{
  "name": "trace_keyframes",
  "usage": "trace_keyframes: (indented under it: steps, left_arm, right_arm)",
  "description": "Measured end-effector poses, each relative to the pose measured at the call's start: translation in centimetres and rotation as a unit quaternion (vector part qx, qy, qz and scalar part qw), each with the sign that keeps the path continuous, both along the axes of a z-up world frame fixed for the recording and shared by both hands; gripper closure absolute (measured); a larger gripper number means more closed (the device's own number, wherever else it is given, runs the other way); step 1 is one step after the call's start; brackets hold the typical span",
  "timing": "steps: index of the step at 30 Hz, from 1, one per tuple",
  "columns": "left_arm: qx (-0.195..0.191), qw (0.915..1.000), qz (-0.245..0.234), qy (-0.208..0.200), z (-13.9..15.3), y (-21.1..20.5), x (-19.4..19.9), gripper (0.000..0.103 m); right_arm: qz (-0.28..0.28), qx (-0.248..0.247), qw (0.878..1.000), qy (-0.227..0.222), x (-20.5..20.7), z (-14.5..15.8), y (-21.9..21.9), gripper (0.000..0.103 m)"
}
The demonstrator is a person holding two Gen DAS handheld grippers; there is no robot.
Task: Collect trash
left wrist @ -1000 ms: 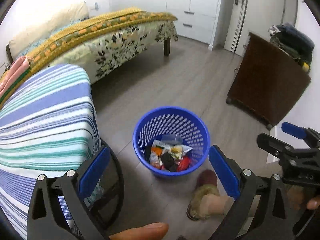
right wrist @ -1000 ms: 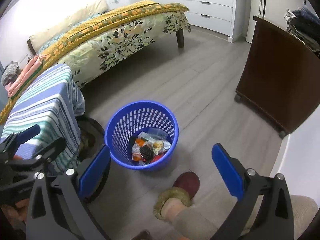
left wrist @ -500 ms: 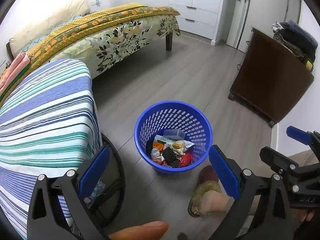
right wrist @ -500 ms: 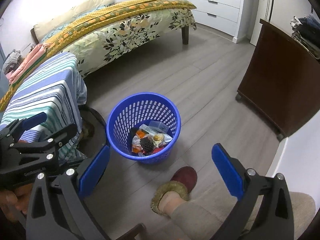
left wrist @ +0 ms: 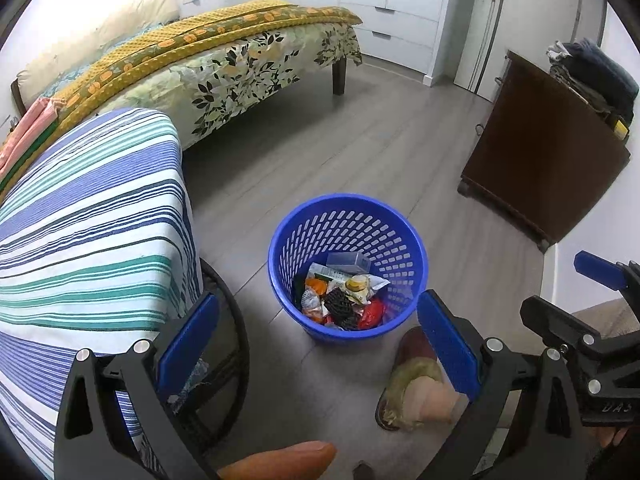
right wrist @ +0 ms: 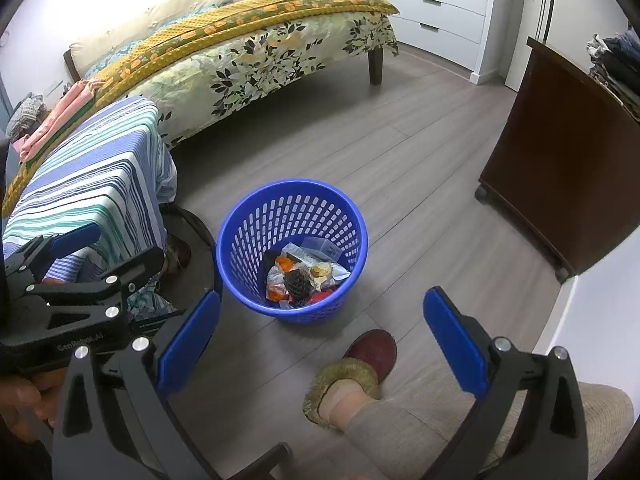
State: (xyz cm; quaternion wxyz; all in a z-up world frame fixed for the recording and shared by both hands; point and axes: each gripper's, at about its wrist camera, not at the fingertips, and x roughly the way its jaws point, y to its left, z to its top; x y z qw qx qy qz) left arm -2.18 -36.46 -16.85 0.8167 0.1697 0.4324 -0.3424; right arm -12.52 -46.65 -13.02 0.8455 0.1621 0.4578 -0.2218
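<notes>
A blue perforated trash basket stands on the grey wood floor, holding a heap of trash: wrappers, a small box, a black mesh piece and red scraps. My left gripper hangs open above and in front of the basket with nothing between its blue pads. My right gripper is likewise open and empty, held high over the floor just short of the basket. Each gripper shows in the other's view, the right gripper at the right edge and the left gripper at the left.
A striped cloth covers a table on the left, with a black round frame at its foot. A bed lies behind, a dark wooden cabinet on the right. The person's slippered foot stands beside the basket.
Both grippers have drawn back and risen a little, so the basket sits slightly farther away in both views. Both stay open and empty; the trash has not moved.
</notes>
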Motion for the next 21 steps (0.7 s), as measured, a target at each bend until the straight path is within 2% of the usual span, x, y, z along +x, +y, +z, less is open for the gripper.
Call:
trace_keyframes:
  steps: [21]
  left_arm:
    - [0.003,1.0,0.001,0.0,-0.44,0.01,-0.01,0.005]
  right_arm:
    - [0.001,0.001,1.0,0.005,0.19,-0.23,0.12,0.005]
